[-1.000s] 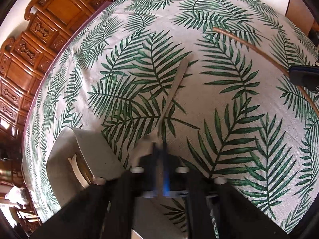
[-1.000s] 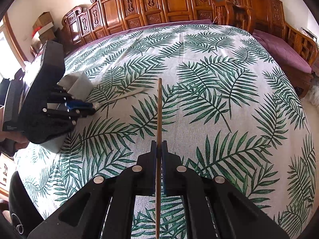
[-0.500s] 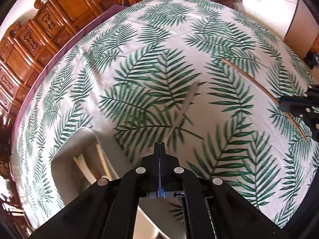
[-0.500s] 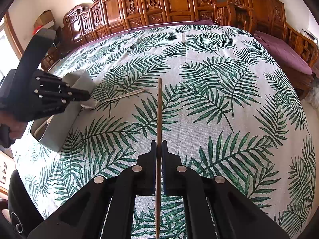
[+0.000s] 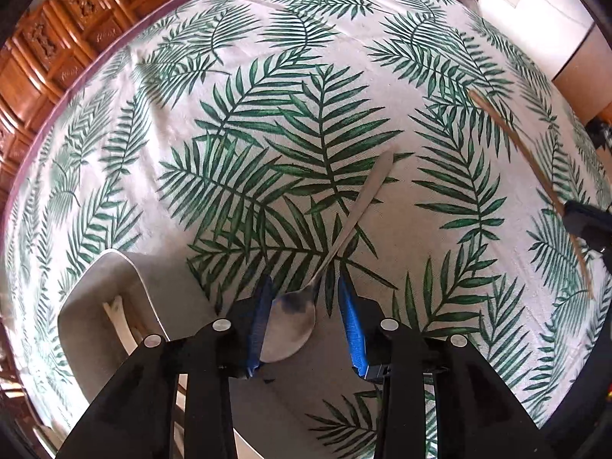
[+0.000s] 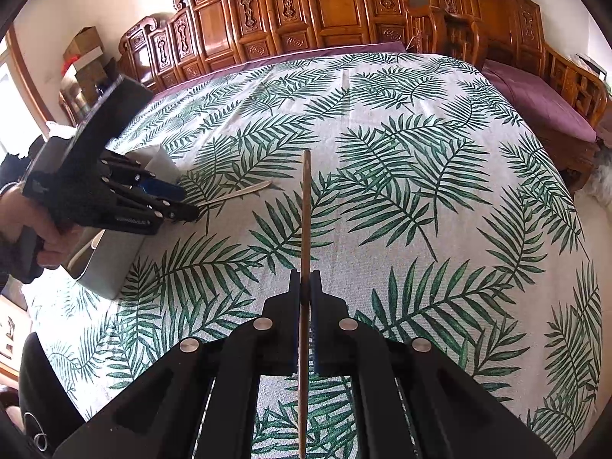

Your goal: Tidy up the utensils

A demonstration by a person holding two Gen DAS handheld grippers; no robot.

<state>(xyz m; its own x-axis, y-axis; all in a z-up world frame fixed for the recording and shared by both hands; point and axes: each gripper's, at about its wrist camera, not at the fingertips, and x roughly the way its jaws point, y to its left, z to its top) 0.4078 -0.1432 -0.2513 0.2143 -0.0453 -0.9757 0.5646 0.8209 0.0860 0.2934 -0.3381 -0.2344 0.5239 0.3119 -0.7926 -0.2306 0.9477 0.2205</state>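
**Left jaws parted around the spoon bowl**

Since half a second ago, the left gripper has been spread apart, its blue pads now set either side of the metal spoon. The spoon bowl is seen low in the centre of the left wrist view, resting on the lip of the grey tray, with the handle laid out toward the upper right across the palm-leaf tablecloth. A pale utensil is seen inside the tray. The right gripper is clenched on a wooden chopstick, pointed up the frame centre.
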